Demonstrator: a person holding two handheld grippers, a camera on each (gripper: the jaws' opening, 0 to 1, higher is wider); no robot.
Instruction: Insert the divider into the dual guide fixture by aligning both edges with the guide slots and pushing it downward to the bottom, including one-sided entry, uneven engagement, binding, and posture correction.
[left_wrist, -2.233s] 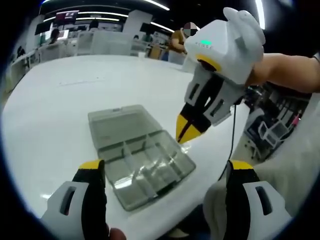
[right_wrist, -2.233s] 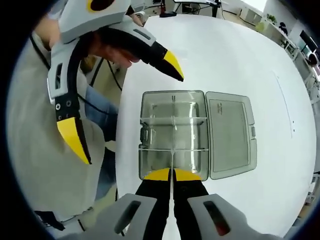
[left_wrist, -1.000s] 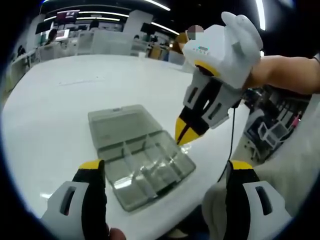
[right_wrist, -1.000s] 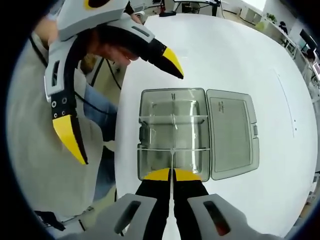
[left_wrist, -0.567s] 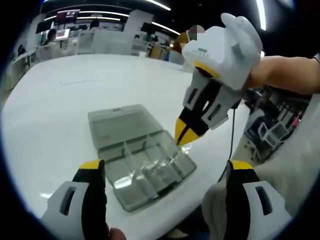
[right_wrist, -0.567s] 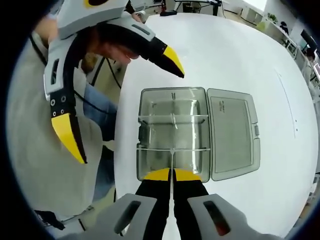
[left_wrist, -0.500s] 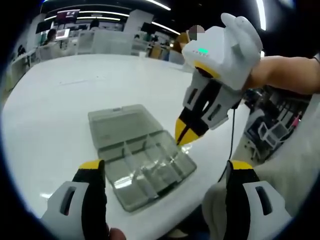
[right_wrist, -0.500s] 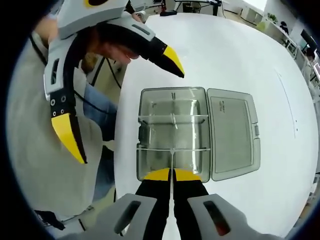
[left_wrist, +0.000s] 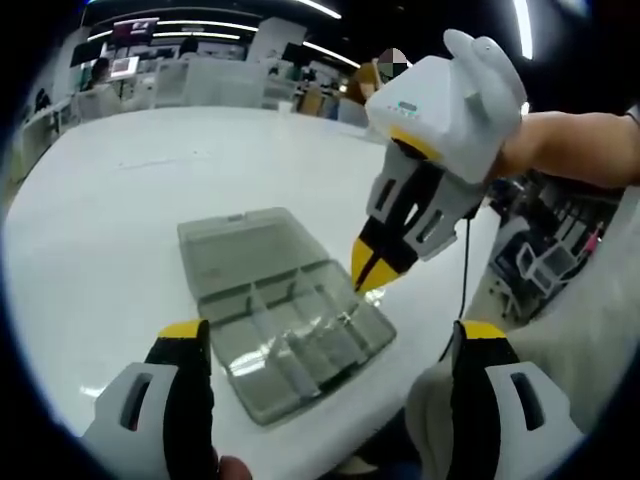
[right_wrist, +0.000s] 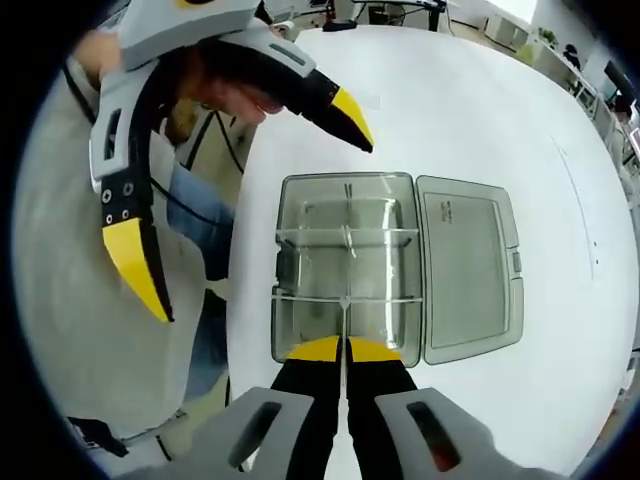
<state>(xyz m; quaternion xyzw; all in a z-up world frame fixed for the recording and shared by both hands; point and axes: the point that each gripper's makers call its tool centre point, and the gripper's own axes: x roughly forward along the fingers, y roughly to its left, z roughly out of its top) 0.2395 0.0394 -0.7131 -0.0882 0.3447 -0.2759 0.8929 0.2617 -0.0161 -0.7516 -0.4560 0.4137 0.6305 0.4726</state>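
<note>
**Divider pinched at the box's near edge**

White bench (right_wrist: 480, 120) is seen carrying a clear box (right_wrist: 345, 265), its lid (right_wrist: 470, 270) folded open flat beside it. The right gripper (right_wrist: 345, 350) is clenched on a thin clear divider (right_wrist: 345, 315), held upright at the box's near wall (seating depth cannot be told). The left gripper (left_wrist: 325, 345) is spread wide, grasping nothing, with the box seen between its jaws.

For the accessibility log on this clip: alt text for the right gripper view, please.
The right tool, jaws shut on a thin clear divider, holds it upright over the near end of an open smoky-clear compartment box on a white table. The box's lid lies flat to the right; the left tool hangs open at upper left.
</note>
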